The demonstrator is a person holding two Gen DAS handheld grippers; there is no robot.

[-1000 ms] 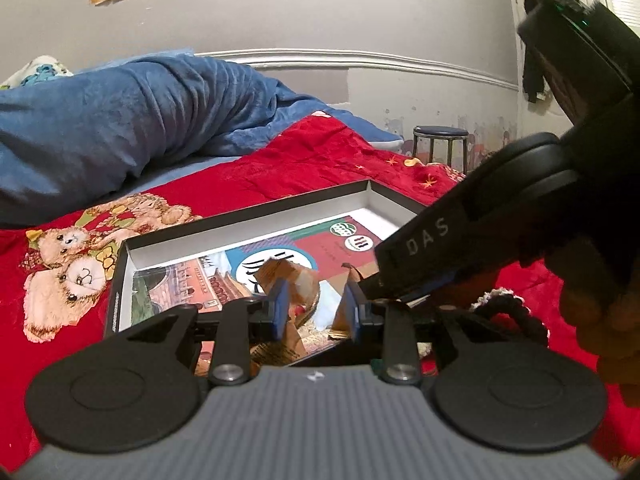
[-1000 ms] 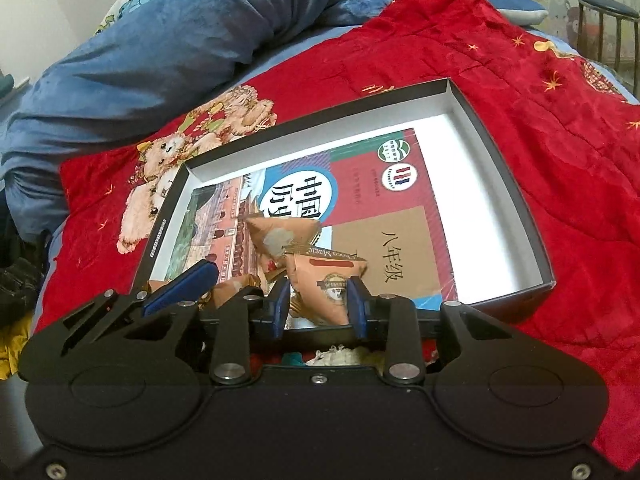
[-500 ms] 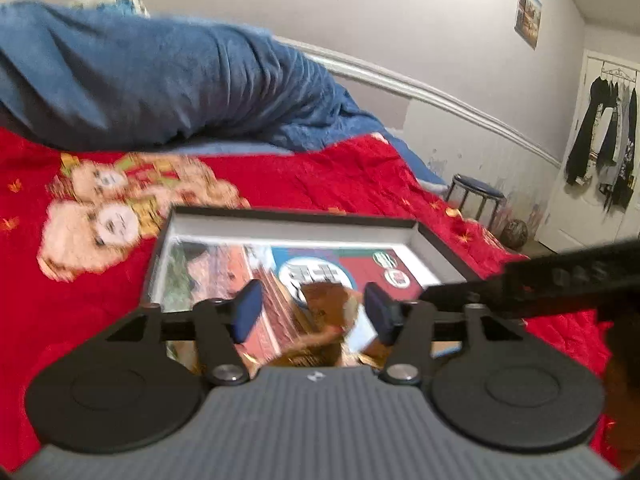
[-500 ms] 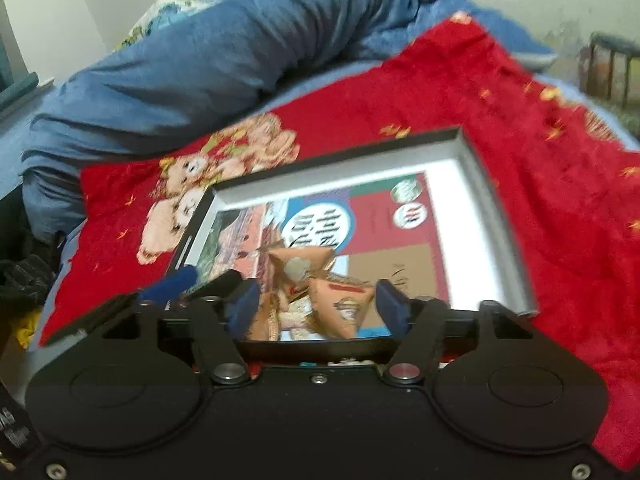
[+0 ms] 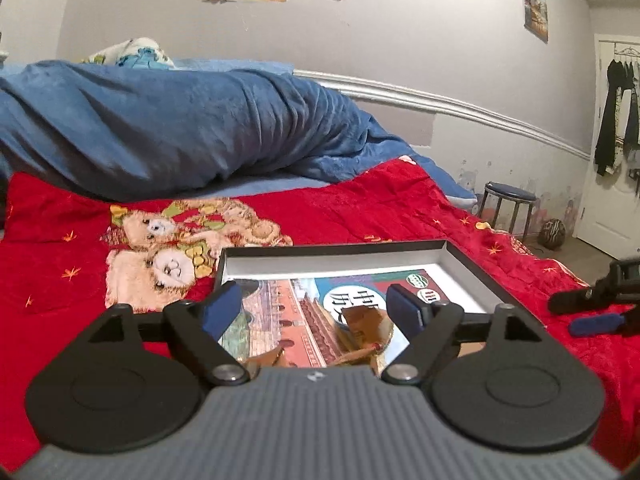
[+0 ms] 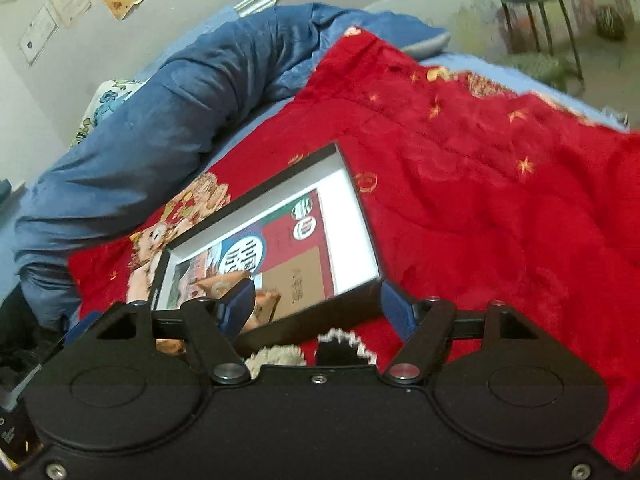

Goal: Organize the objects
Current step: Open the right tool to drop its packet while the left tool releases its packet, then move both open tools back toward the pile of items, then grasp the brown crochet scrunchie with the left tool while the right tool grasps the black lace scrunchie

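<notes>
A shallow black box (image 5: 332,249) with a white inside lies on the red quilt (image 5: 360,208). In it is a colourful book (image 5: 296,300) with brown snack packets (image 5: 364,320) on top. My left gripper (image 5: 314,308) hovers over the box's near end, its jaws opening wide, and the packets lie below them untouched. The right gripper (image 6: 316,306) hangs over the near right corner of the box (image 6: 296,320). Its jaws are opening with nothing pressed between them. The packets (image 6: 224,284) lie to its left on the book (image 6: 280,248). In the left wrist view the right gripper (image 5: 592,308) shows at the right edge.
A rolled blue blanket (image 5: 160,132) lies along the wall side of the bed. A beige fuzzy thing (image 6: 276,356) and a black piece with white lace trim (image 6: 340,344) lie in front of the box. A stool (image 5: 508,200) stands past the bed's end.
Both grippers went from nearly shut around the packets to wide open, leaving the packets in the box. The right gripper swung to the right and rolled; the left drew back and rose a little.
</notes>
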